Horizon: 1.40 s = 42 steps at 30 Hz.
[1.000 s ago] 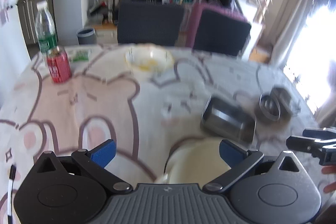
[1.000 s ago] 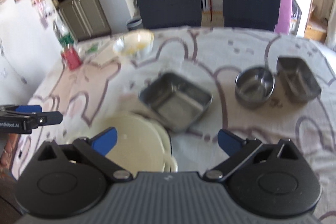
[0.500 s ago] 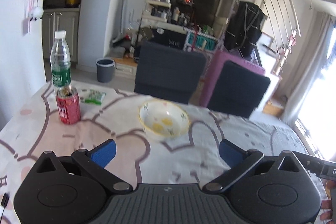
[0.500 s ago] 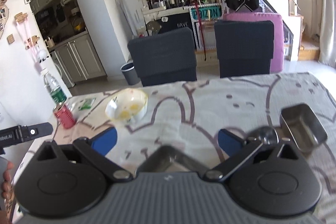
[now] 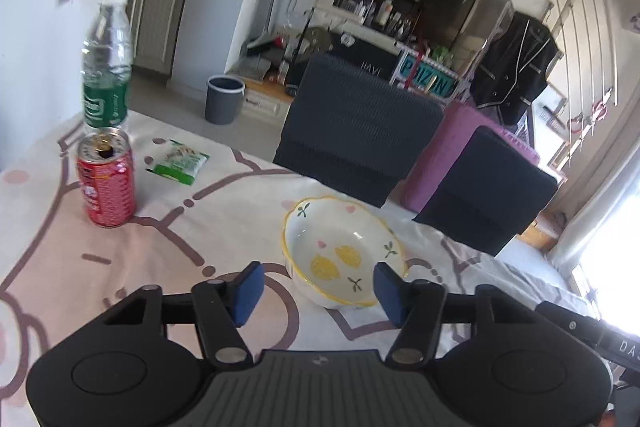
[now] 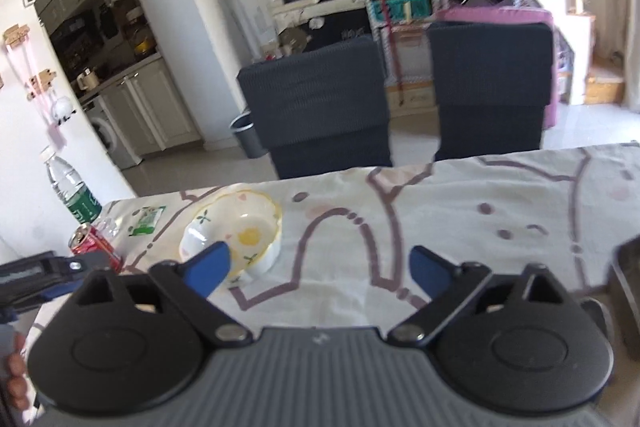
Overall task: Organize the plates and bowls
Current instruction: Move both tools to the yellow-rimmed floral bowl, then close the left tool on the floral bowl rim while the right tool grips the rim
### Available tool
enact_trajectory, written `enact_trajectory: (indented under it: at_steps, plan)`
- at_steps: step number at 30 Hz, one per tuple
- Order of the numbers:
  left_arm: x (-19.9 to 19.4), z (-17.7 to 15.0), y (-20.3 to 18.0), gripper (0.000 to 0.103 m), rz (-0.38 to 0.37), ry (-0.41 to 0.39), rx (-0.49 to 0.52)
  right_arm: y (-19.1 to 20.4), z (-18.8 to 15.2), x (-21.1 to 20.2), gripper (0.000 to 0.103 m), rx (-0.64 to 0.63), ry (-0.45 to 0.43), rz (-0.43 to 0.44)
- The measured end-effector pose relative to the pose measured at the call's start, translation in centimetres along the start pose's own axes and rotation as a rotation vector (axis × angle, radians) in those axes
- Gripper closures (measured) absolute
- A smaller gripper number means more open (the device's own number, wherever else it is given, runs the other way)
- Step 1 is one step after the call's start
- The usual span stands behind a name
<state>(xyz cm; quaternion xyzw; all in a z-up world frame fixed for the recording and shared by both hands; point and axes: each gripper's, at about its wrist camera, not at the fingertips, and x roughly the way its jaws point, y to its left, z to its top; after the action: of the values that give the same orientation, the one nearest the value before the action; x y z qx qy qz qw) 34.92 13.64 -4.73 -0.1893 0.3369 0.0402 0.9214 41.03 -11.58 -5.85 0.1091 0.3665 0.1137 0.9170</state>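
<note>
My left claw (image 5: 316,293) has its blue pads partway in, the jaws having just been closing, and nothing is gripped: the pads stand clear of everything. Straight ahead, just beyond the tips and framed in the gap, sits the round white ceramic bowl with a yellow rim and lemon pattern (image 5: 344,253), upright on the pink-and-white cartoon-print cloth covering the bench (image 5: 180,239). Its near rim lies between my two pads, so I judge the left side is the one lined up to take it.

My right claw (image 6: 318,269) stands wider, also empty, its jaws having just been narrowing a little. From there the same bowl (image 6: 236,231) lies off to the left, behind the left pad, not in the gap.

Further left on the bench stand a red drink can (image 5: 106,177) and a clear plastic bottle with a green label (image 5: 107,67), well apart from the bowl.
</note>
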Motion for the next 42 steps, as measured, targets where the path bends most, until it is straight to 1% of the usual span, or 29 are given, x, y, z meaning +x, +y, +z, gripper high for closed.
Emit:
enact_trajectory:
  at_steps: [1, 2, 3, 4, 6, 8, 10, 12, 15, 17, 18, 20, 23, 25, 26, 27, 28, 29, 30, 31, 32, 34, 35, 38, 40, 42]
  plan:
    - [0.8, 0.2, 0.0, 0.046, 0.004, 0.009, 0.01, 0.0, 0.3, 0.7, 0.02, 0.002, 0.014, 0.015]
    - [1.5, 0.3, 0.1, 0.047, 0.008, 0.017, 0.018, 0.0, 0.5, 1.2, 0.028, 0.004, 0.024, 0.024]
    - [2.2, 0.4, 0.1, 0.05, 0.009, 0.029, 0.026, 0.0, 0.8, 2.1, 0.032, 0.005, 0.041, 0.033]
    - [2.9, 0.6, 0.2, 0.053, 0.011, 0.043, 0.037, 0.1, 1.0, 2.8, 0.034, 0.006, 0.054, 0.039]
    - [4.1, 0.8, 0.3, 0.054, 0.025, 0.054, 0.065, 0.2, 1.2, 4.1, 0.043, 0.001, 0.077, 0.062]
    - [5.3, 0.9, 0.5, 0.055, 0.034, 0.064, 0.085, 0.1, 1.3, 5.3, 0.048, 0.005, 0.096, 0.078]
    - [6.4, 1.0, 0.8, 0.057, 0.028, 0.063, 0.077, -0.1, 1.4, 6.6, 0.049, 0.035, 0.114, 0.086]
    - [7.2, 1.0, 0.7, 0.057, 0.018, 0.048, 0.096, -0.1, 1.5, 7.8, 0.049, 0.055, 0.131, 0.101]
    - [8.6, 1.0, 0.5, 0.057, 0.042, 0.044, 0.115, 0.4, 1.7, 8.9, 0.049, 0.059, 0.147, 0.115]
    - [9.7, 0.9, 0.7, 0.057, 0.044, 0.048, 0.099, 0.7, 1.9, 9.7, 0.049, 0.076, 0.155, 0.136]
    - [10.2, 0.8, 0.9, 0.057, 0.046, 0.051, 0.09, 0.8, 1.9, 10.1, 0.047, 0.088, 0.16, 0.14]
    - [11.0, 0.5, 1.3, 0.057, 0.056, 0.052, 0.08, 1.4, 1.8, 10.7, 0.042, 0.095, 0.156, 0.139]
    - [12.0, 0.0, 1.7, 0.057, 0.06, 0.066, 0.087, 2.2, 1.3, 12.2, 0.041, 0.07, 0.176, 0.113]
    - [12.5, -0.2, 1.9, 0.059, 0.055, 0.067, 0.081, 2.6, 0.9, 13.4, 0.041, 0.074, 0.194, 0.104]
    - [12.6, -0.3, 2.1, 0.06, 0.049, 0.068, 0.073, 2.7, 0.8, 13.9, 0.042, 0.081, 0.205, 0.105]
    - [12.8, -0.3, 2.1, 0.065, 0.043, 0.071, 0.067, 2.8, 0.6, 14.4, 0.043, 0.09, 0.217, 0.104]
    - [13.0, -0.4, 2.1, 0.071, 0.038, 0.076, 0.065, 2.9, 0.5, 14.9, 0.045, 0.098, 0.229, 0.102]
    - [13.1, -0.4, 2.1, 0.073, 0.03, 0.077, 0.067, 3.1, 0.3, 15.5, 0.051, 0.102, 0.238, 0.103]
    - [13.2, -0.5, 2.1, 0.077, 0.024, 0.074, 0.069, 3.3, 0.1, 16.0, 0.056, 0.101, 0.25, 0.1]
    - [13.3, -0.5, 1.9, 0.081, 0.019, 0.07, 0.074, 3.4, -0.1, 16.3, 0.058, 0.107, 0.248, 0.1]
    - [13.4, -0.6, 1.8, 0.081, 0.023, 0.067, 0.079, 3.5, -0.2, 16.4, 0.06, 0.112, 0.236, 0.096]
    - [13.3, -0.7, 1.5, 0.082, 0.03, 0.064, 0.091, 3.4, -0.5, 16.3, 0.07, 0.113, 0.22, 0.102]
    - [13.2, -0.8, 1.5, 0.082, 0.025, 0.065, 0.096, 3.5, -0.5, 16.1, 0.077, 0.118, 0.222, 0.115]
    - [12.7, -1.1, 1.2, 0.083, 0.023, 0.084, 0.117, 4.3, -0.4, 15.2, 0.077, 0.07, 0.238, 0.075]
    - [12.1, -1.3, 0.8, 0.083, 0.024, 0.111, 0.152, 4.5, -0.6, 14.8, 0.077, 0.053, 0.25, 0.07]
    - [11.4, -1.8, 0.5, 0.083, 0.008, 0.144, 0.183, 4.1, -0.9, 14.1, 0.077, 0.037, 0.275, 0.075]
